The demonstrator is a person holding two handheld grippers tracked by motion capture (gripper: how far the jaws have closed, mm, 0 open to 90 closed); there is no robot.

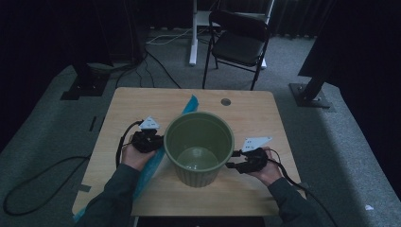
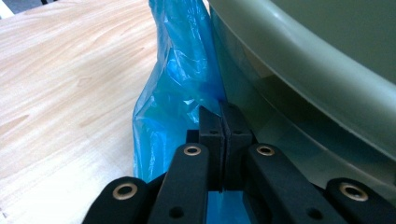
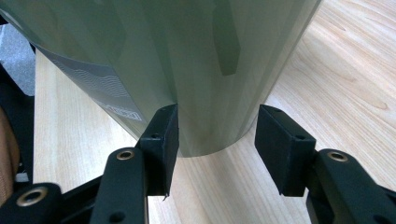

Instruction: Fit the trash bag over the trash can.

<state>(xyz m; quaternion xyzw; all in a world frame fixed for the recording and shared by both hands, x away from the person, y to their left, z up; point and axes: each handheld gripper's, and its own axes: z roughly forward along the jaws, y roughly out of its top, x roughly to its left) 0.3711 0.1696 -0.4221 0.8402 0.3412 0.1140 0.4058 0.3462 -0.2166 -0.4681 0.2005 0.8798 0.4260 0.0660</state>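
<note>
Left hand-held gripper (image 1: 150, 140) sits just left of the green bin (image 1: 198, 146) mid-surface (image 1: 142, 101), high view; its jaws are hidden by the hand. The blue bag (image 1: 153, 163) runs along the bin's left side, far end peeking out behind the rim, near end cut off past the sleeve. Right hand-held gripper (image 1: 236, 163) is just right of the bin.

Left gripper view: left hand-held gripper (image 2: 223, 135) is clamped on the blue bag (image 2: 177, 93), bin wall (image 2: 308, 70) beside it, top cropped.

Right gripper view: right hand-held gripper (image 3: 215, 140) is spread wide, pads at the bin (image 3: 187, 60) base; contact unclear.
</note>
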